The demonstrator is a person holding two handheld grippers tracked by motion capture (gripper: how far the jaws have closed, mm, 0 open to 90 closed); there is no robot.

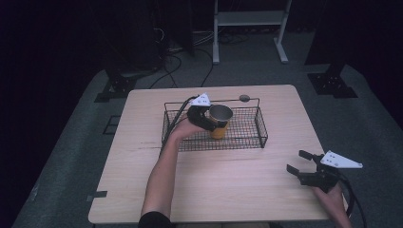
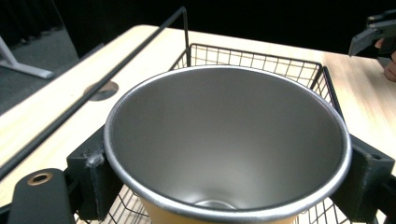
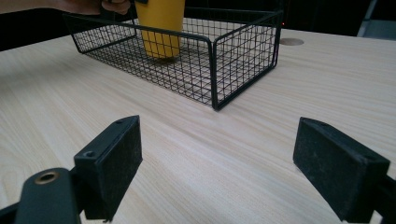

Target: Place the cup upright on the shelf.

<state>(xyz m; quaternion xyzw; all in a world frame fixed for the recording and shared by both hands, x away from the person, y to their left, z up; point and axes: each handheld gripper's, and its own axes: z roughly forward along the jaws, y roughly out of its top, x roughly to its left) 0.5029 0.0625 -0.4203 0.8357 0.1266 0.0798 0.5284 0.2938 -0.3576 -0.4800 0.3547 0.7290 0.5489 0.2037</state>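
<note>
Steel rim of the cup (image 2: pixel 227 144) sits clamped between my left claw (image 1: pixel 205 119) pads, its yellow base inside the wire basket (image 1: pixel 247 135). I judge this the placing step: next, let go. My right claw (image 1: pixel 300 161) idles wide open, empty, over the worktop (image 1: pixel 228 185).

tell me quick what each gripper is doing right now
Left gripper: shut on the yellow metal cup, inside the wire basket.
Right gripper: open, holding nothing, above the table.
</note>
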